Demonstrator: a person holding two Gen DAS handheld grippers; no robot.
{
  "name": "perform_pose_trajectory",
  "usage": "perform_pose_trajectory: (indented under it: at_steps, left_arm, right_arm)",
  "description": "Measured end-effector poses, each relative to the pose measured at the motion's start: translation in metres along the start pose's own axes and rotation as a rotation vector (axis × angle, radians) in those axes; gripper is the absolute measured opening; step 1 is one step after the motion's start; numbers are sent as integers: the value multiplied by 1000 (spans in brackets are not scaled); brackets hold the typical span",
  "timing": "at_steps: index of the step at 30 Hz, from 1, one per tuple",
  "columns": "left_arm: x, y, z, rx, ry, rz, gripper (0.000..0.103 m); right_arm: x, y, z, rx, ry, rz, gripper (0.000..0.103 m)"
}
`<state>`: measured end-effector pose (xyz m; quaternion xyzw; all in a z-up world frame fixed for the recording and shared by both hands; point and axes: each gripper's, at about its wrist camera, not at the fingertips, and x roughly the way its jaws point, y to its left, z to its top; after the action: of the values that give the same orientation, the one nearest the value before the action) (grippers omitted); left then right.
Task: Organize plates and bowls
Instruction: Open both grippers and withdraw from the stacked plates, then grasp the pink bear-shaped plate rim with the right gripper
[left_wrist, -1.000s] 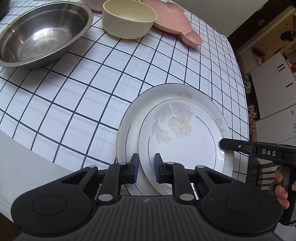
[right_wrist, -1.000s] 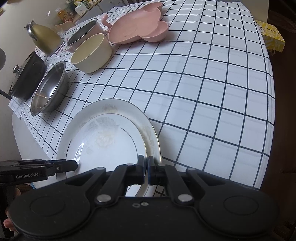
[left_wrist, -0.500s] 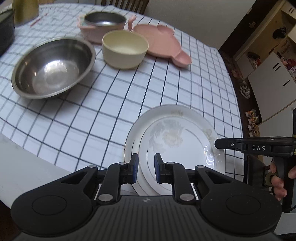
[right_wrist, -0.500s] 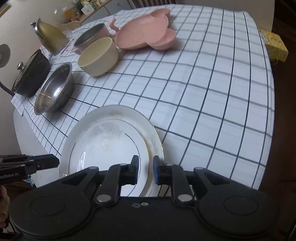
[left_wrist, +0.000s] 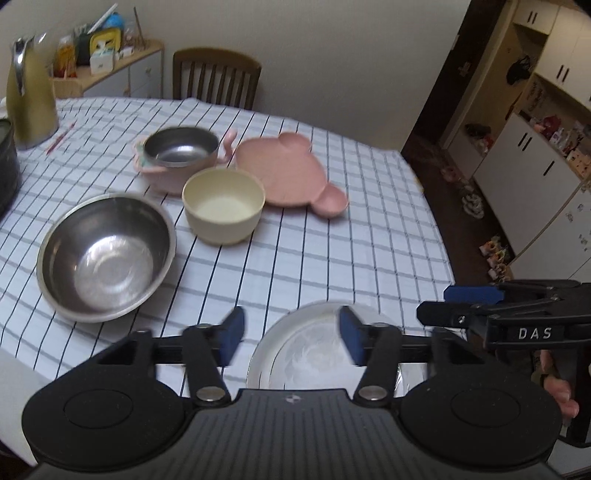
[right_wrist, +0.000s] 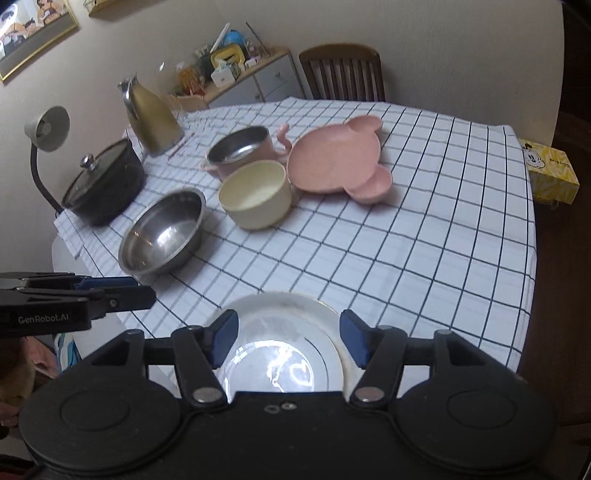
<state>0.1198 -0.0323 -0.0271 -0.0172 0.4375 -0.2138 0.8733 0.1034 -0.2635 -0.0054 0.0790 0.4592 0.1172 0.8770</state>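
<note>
Left gripper (left_wrist: 291, 338): jaws spread wide, blue pads (left_wrist: 232, 334) well apart, nothing between them, held level above the near edge of the table. Right gripper (right_wrist: 288, 338): also wide open, pads (right_wrist: 354, 334) far from each other, holding nothing, over the same near edge. Seen from the left wrist view, right gripper beside, on the right, with fingers of the right hand (left_wrist: 557, 384) wrapped on its handle. Both pointing forward across the table.
</note>
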Motion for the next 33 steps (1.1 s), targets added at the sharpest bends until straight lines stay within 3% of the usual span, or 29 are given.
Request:
perform_pose_trajectory:
  at_steps: [8,12,14,24,33]
  left_arm:
    - [8,11,38,97,-29,-47,65]
    - [15,22,61,142,-54,-64,75]
    - [20,29,77,166,-60,-78,76]
    - [76,62,165,306,-29,-137,76]
    - [154,72,237,434,24,-182,76]
  right_arm:
    - [0,23,22,52,-75,-60,78]
    - [8,35,35,80,-100,-138,88]
    - [16,40,43,117,-109,-178,95]
    - [64,40,92,287,-113,-304,96]
    - [122,37,130,368,-39,-433,95]
